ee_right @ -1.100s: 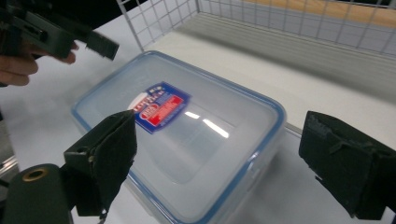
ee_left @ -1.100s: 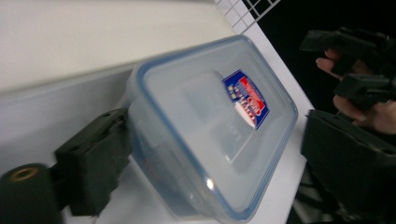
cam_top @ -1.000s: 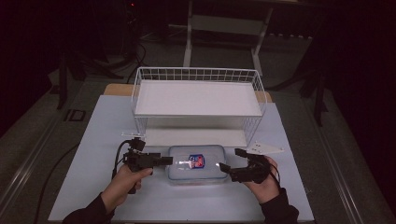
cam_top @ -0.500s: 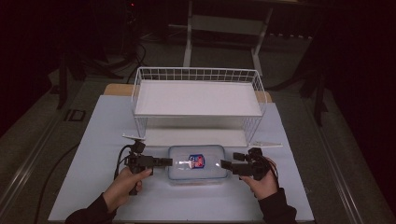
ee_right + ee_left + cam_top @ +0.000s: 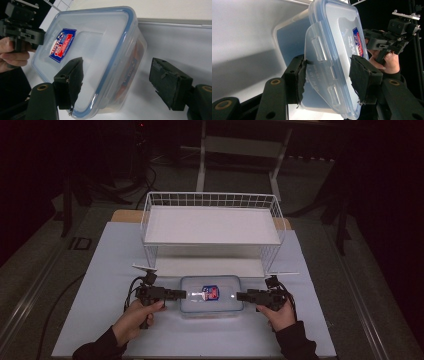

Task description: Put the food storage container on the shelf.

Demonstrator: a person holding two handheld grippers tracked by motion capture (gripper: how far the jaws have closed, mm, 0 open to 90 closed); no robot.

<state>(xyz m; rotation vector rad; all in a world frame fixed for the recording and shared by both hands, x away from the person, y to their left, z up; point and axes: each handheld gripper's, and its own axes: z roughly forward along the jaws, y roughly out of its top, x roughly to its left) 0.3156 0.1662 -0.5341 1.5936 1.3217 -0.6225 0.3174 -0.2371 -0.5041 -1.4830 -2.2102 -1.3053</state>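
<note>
A clear rectangular plastic box with a blue-rimmed snap lid and a red-and-blue label [image 5: 211, 294] sits on the pale blue table mat [image 5: 100, 270], near its front edge, with bare mat to either side. Just behind it stands a white wire shelf rack [image 5: 212, 225], its lower opening facing the box.

The left gripper [image 5: 176, 294] meets the box's left end. In the left gripper view its jaws have just been closing around the raised side latch flap [image 5: 324, 72]; one pad touches it, and the other is near or against the lid's top.

The right gripper [image 5: 241, 295] straddles the right end, jaws apart and narrowing, with one pad over the lid and the other clear.
</note>
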